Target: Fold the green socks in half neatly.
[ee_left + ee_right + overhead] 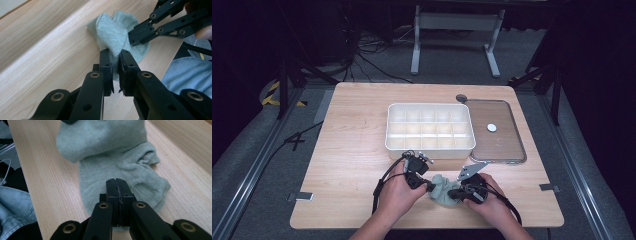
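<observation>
The pale green knitted sock (pixel 443 189) lies at the lower centre of the wooden table (pixel 352 150). The left gripper (pixel 114 62) pinches a raised fold; the right gripper (pixel 117 187) is clamped on the sock's flat edge. Pulling apart could slip either thin hold.

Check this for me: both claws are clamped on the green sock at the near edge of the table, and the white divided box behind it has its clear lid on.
Not quite. The high view shows the clear lid lying on the table to the right of the white divided box, whose compartments are uncovered. The rest holds: left claw and right claw both pinch the green sock.
</observation>
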Available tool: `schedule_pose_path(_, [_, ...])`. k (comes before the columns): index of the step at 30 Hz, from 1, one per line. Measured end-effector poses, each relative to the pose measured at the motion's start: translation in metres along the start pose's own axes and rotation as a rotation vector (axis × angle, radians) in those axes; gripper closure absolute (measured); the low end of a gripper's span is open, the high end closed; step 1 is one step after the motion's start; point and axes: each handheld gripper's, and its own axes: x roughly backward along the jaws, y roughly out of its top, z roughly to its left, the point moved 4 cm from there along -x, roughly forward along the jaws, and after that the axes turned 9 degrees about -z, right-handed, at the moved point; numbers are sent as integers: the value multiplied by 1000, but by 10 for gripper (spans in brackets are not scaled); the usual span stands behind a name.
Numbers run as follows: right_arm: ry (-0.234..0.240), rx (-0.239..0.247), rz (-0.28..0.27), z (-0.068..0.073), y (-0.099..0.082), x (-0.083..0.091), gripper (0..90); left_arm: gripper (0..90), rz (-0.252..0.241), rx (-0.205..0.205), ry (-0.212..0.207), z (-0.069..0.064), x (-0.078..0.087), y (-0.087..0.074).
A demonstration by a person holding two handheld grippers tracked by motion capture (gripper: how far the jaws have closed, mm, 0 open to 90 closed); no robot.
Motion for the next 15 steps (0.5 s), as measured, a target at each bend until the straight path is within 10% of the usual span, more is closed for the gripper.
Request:
schedule_pose_path(11, [-75, 28, -57, 3, -1, 26, 873, 824, 17, -3, -11, -1, -9, 2])
schedule_pose_path(15, [-109, 4, 11, -7, -13, 21, 895, 824, 21, -9, -11, -4, -12, 3])
